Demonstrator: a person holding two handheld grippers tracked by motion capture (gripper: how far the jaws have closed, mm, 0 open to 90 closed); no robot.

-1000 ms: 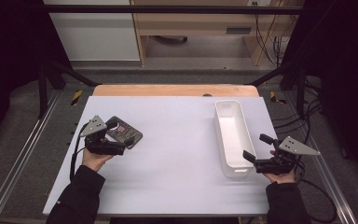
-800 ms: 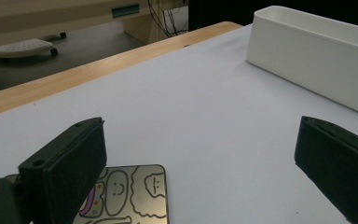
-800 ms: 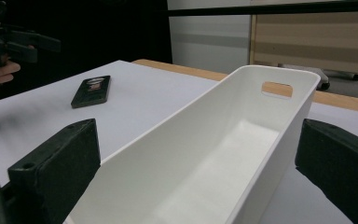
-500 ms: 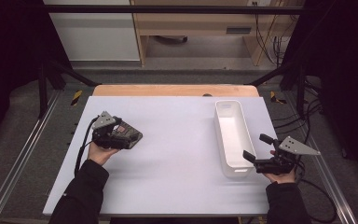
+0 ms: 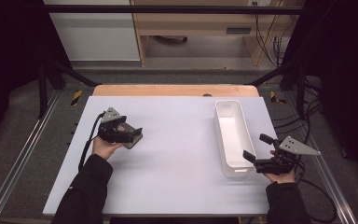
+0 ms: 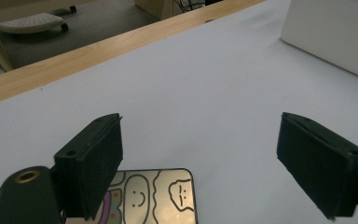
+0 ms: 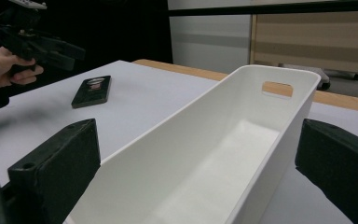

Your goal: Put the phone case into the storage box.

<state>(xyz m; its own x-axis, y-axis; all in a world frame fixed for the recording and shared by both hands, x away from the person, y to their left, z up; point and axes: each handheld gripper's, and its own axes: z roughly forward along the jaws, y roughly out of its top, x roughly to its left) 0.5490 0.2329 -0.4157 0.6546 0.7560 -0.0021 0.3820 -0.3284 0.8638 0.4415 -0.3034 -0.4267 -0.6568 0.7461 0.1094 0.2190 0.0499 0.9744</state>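
A flat dark card (image 5: 134, 141) with cartoon faces (image 6: 154, 196) lies on the white table's left side. My left gripper (image 5: 136, 134) hovers just over it, pointing right. Its jaws (image 6: 200, 140) have just been closing a little but still stand wide; the card's far end lies low between them, near the left jaw, with no pad pressing on it. A long white bin (image 5: 233, 130) stands at the right, with nothing in it. My right gripper (image 5: 255, 146) is open at the bin's near end, and the bin (image 7: 223, 154) lies between its two jaws (image 7: 200, 154) without contact.
The white tabletop (image 5: 177, 158) has a wooden strip (image 5: 172, 90) along its far edge. From the right gripper view, the card (image 7: 92, 91) and the left gripper (image 7: 65, 53) appear far off at the left. Metal rails and cables run beside the table.
The left gripper has moved right and slightly down, from beside the card to over it. The right gripper and the bin have stayed in place.
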